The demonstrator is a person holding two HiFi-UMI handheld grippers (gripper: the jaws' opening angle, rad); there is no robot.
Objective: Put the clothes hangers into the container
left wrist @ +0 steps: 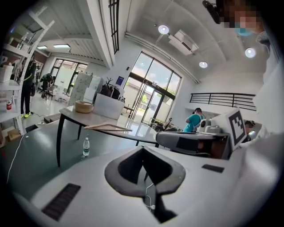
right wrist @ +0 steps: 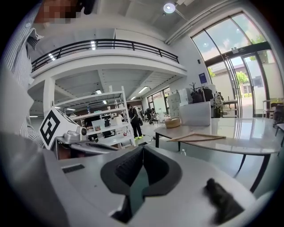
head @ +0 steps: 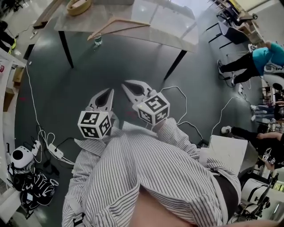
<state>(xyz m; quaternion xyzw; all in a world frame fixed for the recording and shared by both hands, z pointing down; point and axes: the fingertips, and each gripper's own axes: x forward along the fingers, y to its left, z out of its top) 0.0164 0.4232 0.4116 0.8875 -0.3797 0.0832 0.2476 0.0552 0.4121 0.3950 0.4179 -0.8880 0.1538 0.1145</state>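
A wooden clothes hanger (head: 117, 26) lies on the grey table (head: 146, 35) at the far end of the floor, by the near edge. It also shows in the left gripper view as hanger (left wrist: 108, 127) and in the right gripper view as hanger (right wrist: 197, 137). A round woven basket (head: 79, 6) and a pale box (left wrist: 108, 105) stand behind it. My left gripper (head: 108, 91) and right gripper (head: 126, 84) hang side by side close to my chest, well short of the table. Both are shut with nothing between their jaws.
A water bottle (head: 98, 41) stands on the floor under the table. Cables and a power strip (head: 55, 150) run across the dark floor at left. Shelving (head: 9, 80) lines the left wall. People (head: 253, 62) and equipment are at the right.
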